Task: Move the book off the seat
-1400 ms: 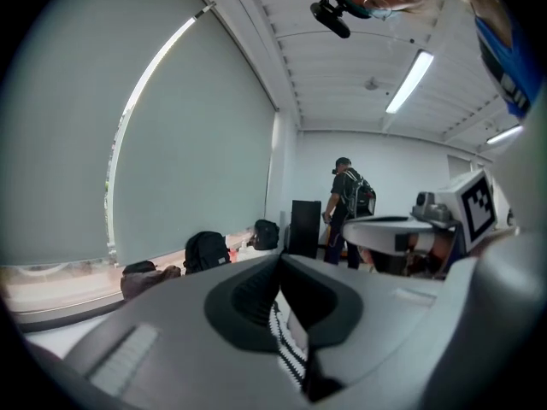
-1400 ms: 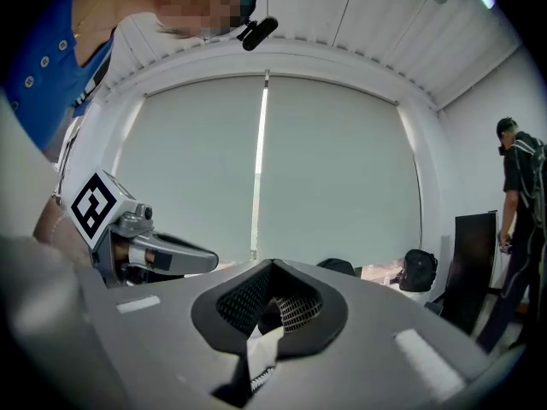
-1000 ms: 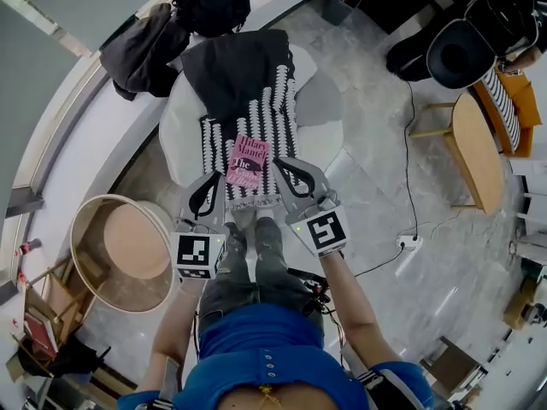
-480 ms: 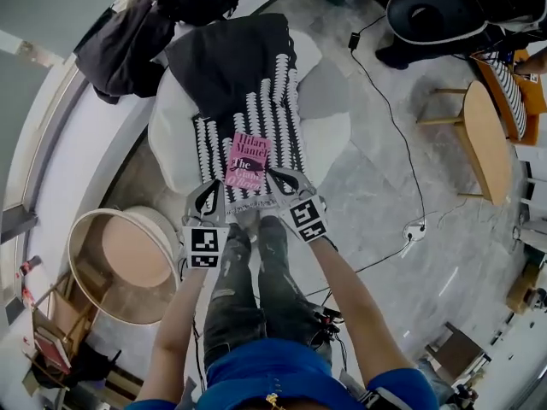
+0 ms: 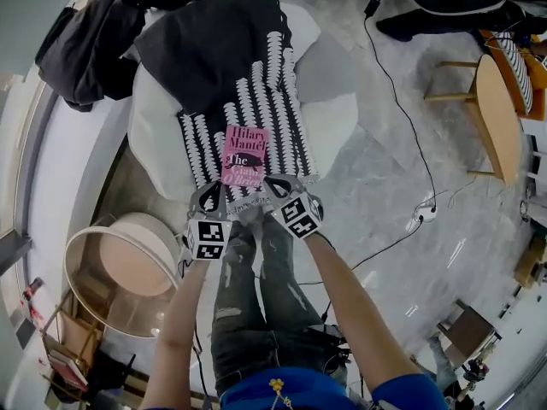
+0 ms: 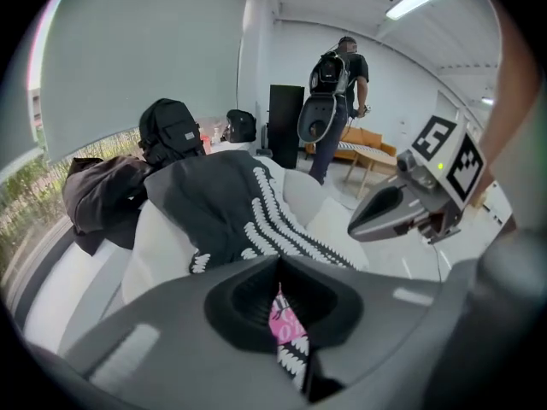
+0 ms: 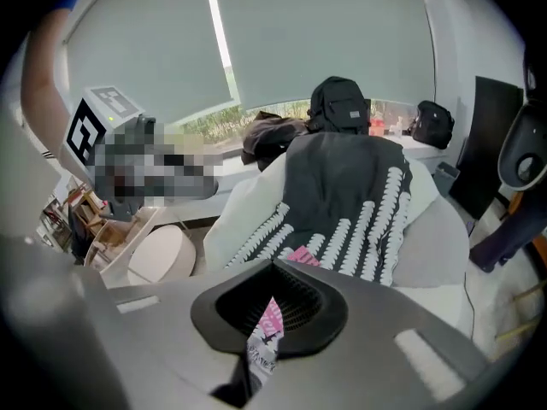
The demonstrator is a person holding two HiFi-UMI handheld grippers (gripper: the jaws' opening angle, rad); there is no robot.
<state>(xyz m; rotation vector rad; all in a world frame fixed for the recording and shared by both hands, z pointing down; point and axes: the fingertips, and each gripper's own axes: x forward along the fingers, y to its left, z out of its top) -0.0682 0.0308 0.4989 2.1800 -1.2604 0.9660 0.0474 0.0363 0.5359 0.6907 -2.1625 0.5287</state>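
Jaws on the left gripper are shut tight with nothing in them; the right gripper is clenched and empty too; both hang just at the near edge of the book, the left one at its 7 o'clock and the right one at its 5 o'clock; I cannot tell if they touch it.

That pink paperback lies flat, cover up, on a black and white throw spread over the white seat; it has not come off yet.

It looks thin and light, I think; it may bend a bit and the cover looks smooth, so it could slip; it will not break; the soft throw under it may bunch up or come along; the near short edge or a near corner seems the best place to pinch it, once a jaw can get under.

At 8 o'clock from the book, on the floor, stands a round tub with a high rim; nothing shows inside it.

Far off at 12 o'clock a black backpack sits on the ledge, zipped shut, so what is in it cannot be seen; a dark jacket lies at 10 o'clock.
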